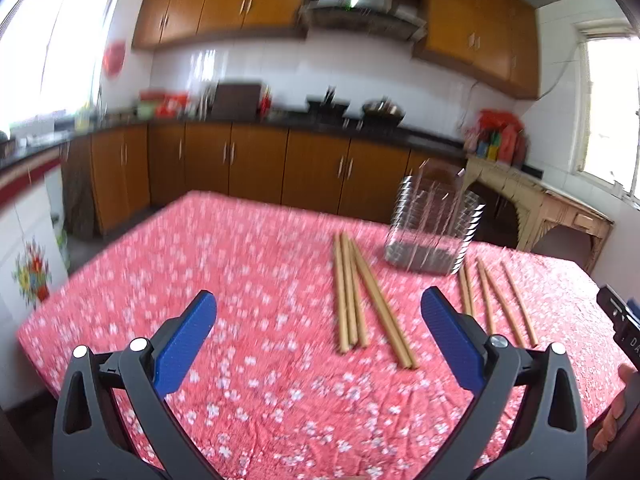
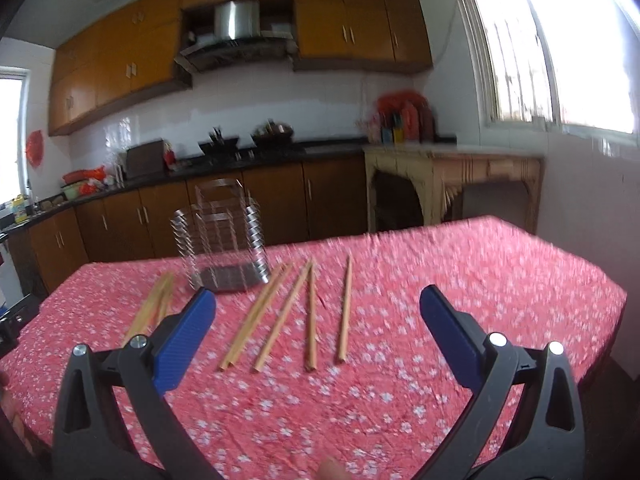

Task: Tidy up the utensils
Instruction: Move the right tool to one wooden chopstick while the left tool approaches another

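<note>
- Your left gripper point(image 1: 318, 312) hangs above the near part of the counter point(image 1: 240, 380), fingers point(image 1: 184, 344) spread wide, nothing between them.
- Your right gripper point(image 2: 318, 312) is the same: fingers point(image 2: 452, 340) wide apart, empty, above the pink floral cloth.
- Part of a hand point(image 1: 612, 412) shows at the right edge of the left view; the other rig's dark body point(image 1: 620, 320) sits just above it.
- Left bundle of chopsticks point(image 1: 360, 304): several lying tight together, straight ahead of your left fingers and slightly right of centre, long axis running away from you toward the holder.
- Right group of chopsticks point(image 2: 288, 312): about five loose sticks fanned out, near ends spread, far ends converging toward the holder. They lie ahead of your right fingers, left of centre.
- Judgement: each arm has its own pile. Left is nearer the tight bundle, right is nearer the fanned set. The sticks run roughly along each gripper's line of sight, so the fingers would close across the short axis without much wrist turn.
- Rightmost single stick point(image 2: 345, 308) lies apart from its neighbours; probably the easiest first pick for the right arm.
- Wire holder point(image 1: 434, 228) stands upright beyond both piles, between them, looks empty. Blur is heavy, so I can't confirm.
- Nothing sorted yet; task looks to be at its start.
- Behind: cabinets point(image 1: 256, 164), blurred.
</note>
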Motion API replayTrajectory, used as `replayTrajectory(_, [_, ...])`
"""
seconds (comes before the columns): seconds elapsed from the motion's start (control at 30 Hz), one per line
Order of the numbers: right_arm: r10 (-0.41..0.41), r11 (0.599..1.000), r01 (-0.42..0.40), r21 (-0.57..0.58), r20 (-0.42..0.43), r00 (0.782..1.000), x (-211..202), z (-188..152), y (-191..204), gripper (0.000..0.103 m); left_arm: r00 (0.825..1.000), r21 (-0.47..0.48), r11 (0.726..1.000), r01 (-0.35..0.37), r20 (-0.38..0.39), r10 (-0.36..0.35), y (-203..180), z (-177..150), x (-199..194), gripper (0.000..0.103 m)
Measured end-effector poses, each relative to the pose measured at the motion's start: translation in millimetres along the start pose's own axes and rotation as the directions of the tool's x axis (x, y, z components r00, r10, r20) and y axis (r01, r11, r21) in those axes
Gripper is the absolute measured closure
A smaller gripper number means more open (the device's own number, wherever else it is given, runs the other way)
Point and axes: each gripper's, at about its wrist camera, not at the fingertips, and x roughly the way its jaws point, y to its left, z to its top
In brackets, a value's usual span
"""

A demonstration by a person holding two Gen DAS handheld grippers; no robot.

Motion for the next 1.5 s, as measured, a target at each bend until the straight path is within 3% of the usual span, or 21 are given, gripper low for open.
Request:
replayTrajectory(0.1, [-0.020, 1.000, 0.021, 0.008, -0.132, 0.991, 36.4, -0.3, -12.1, 0.007, 0.995, -0.037, 0.999, 0.024, -0.092, -0.028, 11.1, -2.0, 20.2, 0.002])
replayTrajectory(0.17, [-0.045, 0.999, 0.045, -0.007, -0.224, 0.974, 64.0, -3.6, -16.6, 0.023, 0.988, -0.060, 0.997, 0.048, -0.144, -0.057, 16.1, -4.1, 30.8, 0.002])
replayTrajectory(0.23, [-0.018, 1.000, 0.024, 0.014, -0.316, 0.948, 93.5, -5.3, -21.7, 0.045, 0.973, -0.076, 0.995, 0.064, -0.218, -0.079, 21.8, -4.7, 47.6, 0.002])
replayTrajectory(0.3, [0.005, 0.999, 0.011, 0.040, -0.392, 0.920, 121.5, -6.8, -24.4, 0.054, 0.961, -0.074, 0.994, 0.077, -0.262, -0.094, 21.2, -4.3, 59.0, 0.002])
replayTrajectory(0.43, [-0.022, 1.000, 0.023, -0.002, -0.444, 0.896, 152.2, -10.6, -20.8, 0.066, 0.948, 0.002, 0.999, 0.042, -0.317, -0.040, 13.8, -1.5, 78.1, 0.003])
replayTrajectory(0.6, [-0.039, 0.999, 0.032, -0.024, -0.506, 0.862, 179.4, -21.6, -19.9, 0.081, 0.912, 0.085, 0.995, 0.058, -0.410, -0.018, 0.2, -5.8, 105.0, 0.037])
replayTrajectory(0.7, [-0.063, 0.998, 0.045, -0.048, -0.487, 0.871, 180.9, -22.0, -21.5, 0.086, 0.898, 0.090, 0.993, 0.071, -0.440, -0.025, -3.7, -7.3, 125.2, 0.048])
replayTrajectory(0.9, [-0.063, 0.998, 0.043, -0.051, -0.485, 0.872, 181.6, -19.9, -24.2, 0.086, 0.894, 0.109, 0.990, 0.091, -0.447, -0.033, -13.5, 0.1, 147.8, 0.050])
replayTrajectory(1.03, [-0.065, 0.998, 0.044, -0.055, -0.482, 0.874, 184.7, -19.7, -25.0, 0.086, 0.876, 0.108, 0.990, 0.090, -0.482, -0.027, -12.9, 0.4, 164.7, 0.060])
replayTrajectory(1.23, [-0.074, 0.996, 0.046, -0.070, -0.479, 0.875, 190.9, -17.7, -23.6, 0.086, 0.880, 0.157, 0.984, 0.082, -0.475, 0.002, -19.5, 0.1, 170.3, 0.065])
replayTrajectory(1.33, [-0.079, 0.996, 0.045, -0.083, -0.476, 0.876, 194.7, -16.1, -21.8, 0.087, 0.883, 0.185, 0.981, 0.061, -0.467, 0.034, -22.2, 1.5, 177.6, 0.077])
replayTrajectory(1.4, [-0.085, 0.995, 0.048, -0.090, -0.472, 0.878, 197.2, -15.9, -22.3, 0.094, 0.886, 0.206, 0.978, 0.038, -0.460, 0.063, -21.0, 4.5, 187.6, 0.088])
replayTrajectory(1.5, [-0.109, 0.993, 0.081, -0.080, -0.466, 0.878, 205.5, -11.3, -35.8, 0.095, 0.885, 0.208, 0.978, 0.008, -0.456, 0.090, -10.3, 11.3, 197.7, 0.092])
